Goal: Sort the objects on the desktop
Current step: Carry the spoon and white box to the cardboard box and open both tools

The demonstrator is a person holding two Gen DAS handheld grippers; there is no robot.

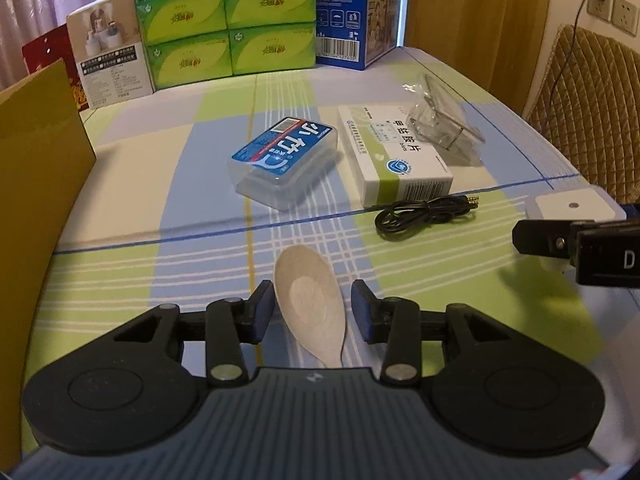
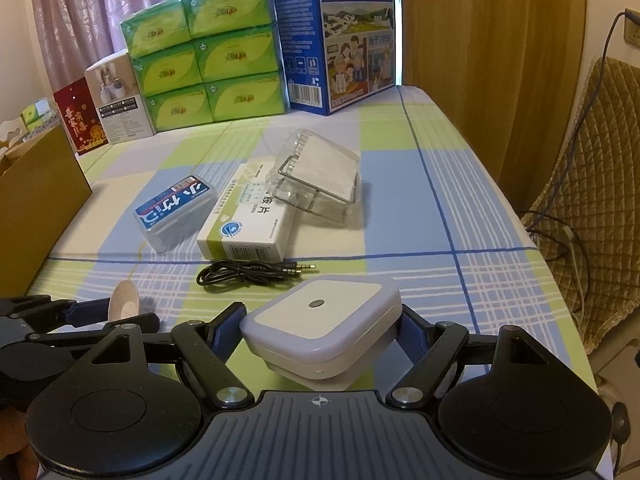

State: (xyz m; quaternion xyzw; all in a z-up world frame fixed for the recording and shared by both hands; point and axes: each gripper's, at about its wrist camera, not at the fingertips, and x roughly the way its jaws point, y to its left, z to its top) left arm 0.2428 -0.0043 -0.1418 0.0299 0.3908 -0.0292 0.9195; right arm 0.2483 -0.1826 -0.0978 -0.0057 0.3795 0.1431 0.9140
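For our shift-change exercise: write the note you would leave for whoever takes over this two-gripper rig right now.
Left gripper: open, fingers either side of the beige spoon, not closed on it.
Right gripper: fingers against both sides of the white square device; it looks gripped.
On the checked cloth: blue floss box, medicine box, clear plastic case, coiled black audio cable.
Cardboard box stands at the left.
Done: nothing visibly sorted.
Left: close on the spoon, place both items, then the other four.

The blue milk carton (image 2: pixel 340 32) reads "纯牛奶"; the medicine box (image 1: pixel 396 156) reads "甲钴胺片".
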